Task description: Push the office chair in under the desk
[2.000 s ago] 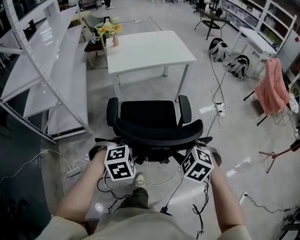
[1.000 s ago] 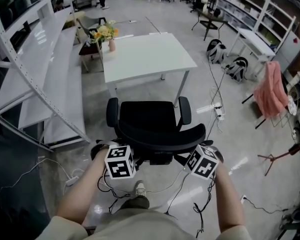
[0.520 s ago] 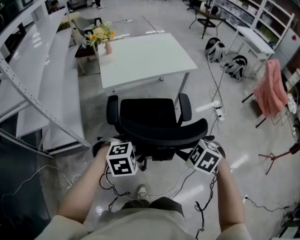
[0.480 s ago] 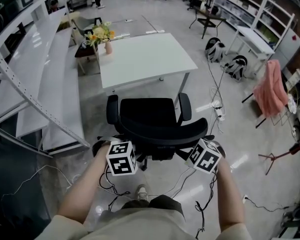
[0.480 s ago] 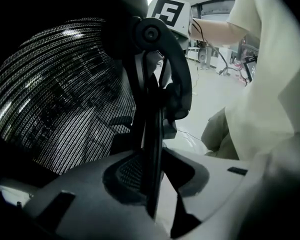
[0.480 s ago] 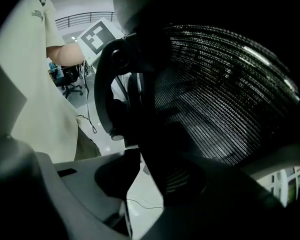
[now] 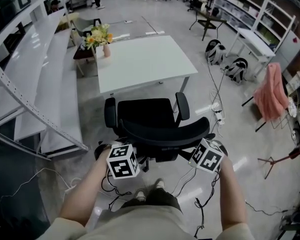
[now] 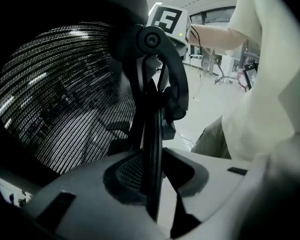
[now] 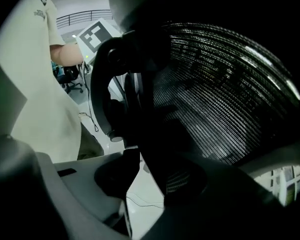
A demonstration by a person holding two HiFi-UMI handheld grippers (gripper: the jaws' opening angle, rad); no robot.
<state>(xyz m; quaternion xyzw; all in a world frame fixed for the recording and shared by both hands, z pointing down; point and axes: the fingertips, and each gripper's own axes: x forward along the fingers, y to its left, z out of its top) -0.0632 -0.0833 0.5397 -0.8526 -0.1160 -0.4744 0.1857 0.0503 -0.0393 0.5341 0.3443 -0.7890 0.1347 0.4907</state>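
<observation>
Now, left gripper (image 8: 152, 179): I keep it clamped on the office chair (image 7: 150, 116) backrest rim
right gripper (image 9: 145, 181): jaws just widening, rim between them, loose
desk (image 7: 140, 61): ahead of both

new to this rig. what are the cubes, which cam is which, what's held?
No robot: a person holds a two-jaw gripper in each hand; the marker cubes are part of them. The wide picture is from a head camera, looking down at the office chair and the desk, which bears only a vase of flowers at its far left corner. The two dark pictures are from cameras on the grippers, looking along their jaws. The left gripper is clamped on the chair back's frame. The right gripper has that frame between its jaws, but they have just been opening and a gap shows: likely released.
</observation>
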